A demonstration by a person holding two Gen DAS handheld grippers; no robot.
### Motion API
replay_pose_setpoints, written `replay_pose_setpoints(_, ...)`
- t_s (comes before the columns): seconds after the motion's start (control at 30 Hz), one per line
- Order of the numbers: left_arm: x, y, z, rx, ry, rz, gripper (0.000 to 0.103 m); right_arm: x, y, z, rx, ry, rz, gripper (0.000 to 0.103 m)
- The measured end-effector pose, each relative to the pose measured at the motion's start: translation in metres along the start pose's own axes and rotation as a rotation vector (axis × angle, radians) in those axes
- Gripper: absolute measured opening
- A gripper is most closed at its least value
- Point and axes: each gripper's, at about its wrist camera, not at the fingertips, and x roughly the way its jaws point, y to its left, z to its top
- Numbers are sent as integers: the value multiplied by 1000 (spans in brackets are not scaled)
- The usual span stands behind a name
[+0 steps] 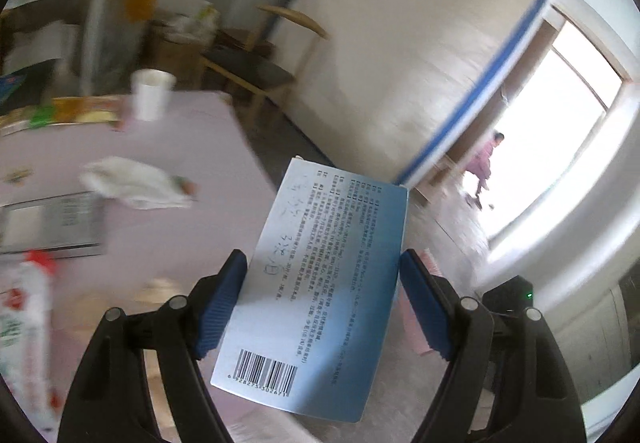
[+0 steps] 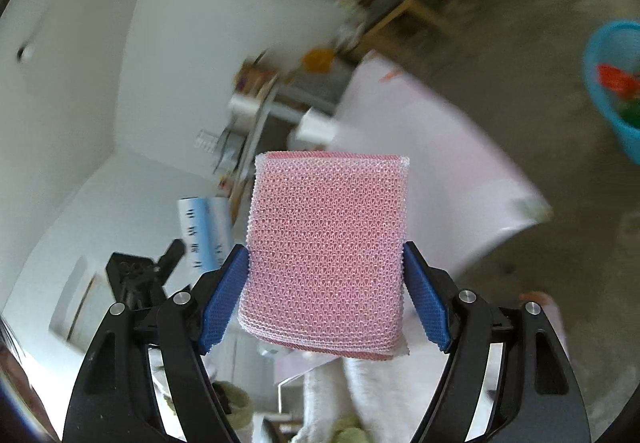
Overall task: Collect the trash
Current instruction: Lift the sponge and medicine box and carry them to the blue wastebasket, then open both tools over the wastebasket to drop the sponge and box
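Note:
My left gripper (image 1: 322,307) is shut on a flat light-blue box (image 1: 316,283) with printed text and a barcode, held in the air past the edge of the pink table (image 1: 168,243). My right gripper (image 2: 326,295) is shut on a pink mesh sponge (image 2: 326,251), also held in the air. The blue box and the left gripper show at the left of the right wrist view (image 2: 204,231). A blue waste basket (image 2: 616,83) with red and green trash in it stands on the floor at the far right.
On the pink table lie a crumpled white tissue (image 1: 136,183), a white paper cup (image 1: 150,95), a snack wrapper (image 1: 60,115), a grey tray (image 1: 48,223) and a red-and-white pack (image 1: 24,323). A wooden chair (image 1: 256,71) and a leaning mattress (image 1: 408,63) stand beyond.

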Motion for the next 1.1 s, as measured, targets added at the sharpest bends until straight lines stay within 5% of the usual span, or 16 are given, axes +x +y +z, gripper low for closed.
replay_pose_setpoints(0.3,168,-101,6,62,225,-143,76,-103,-112,41,237,-270,-153,73)
replay_pose_setpoints(0.47,265,-153,14,94,314,-158,76,-99,-154,86,339,-322,-153,74)
replay_pose_setpoints(0.6,332,-174,28,105,274,-125,86,-76,-191,139,419,-376,-182,90)
replay_pose_setpoints(0.67,361,-172,29,83,260,-63,88,-64,-226,153,490,-376,-238,90)
replay_pose_setpoints(0.87,359,-139,21,-1,278,-88,88,-31,-282,143,610,-327,-265,90)
replay_pose_setpoints(1.1,275,-117,10,29,180,-109,88,-45,-268,101,570,-314,-255,90)
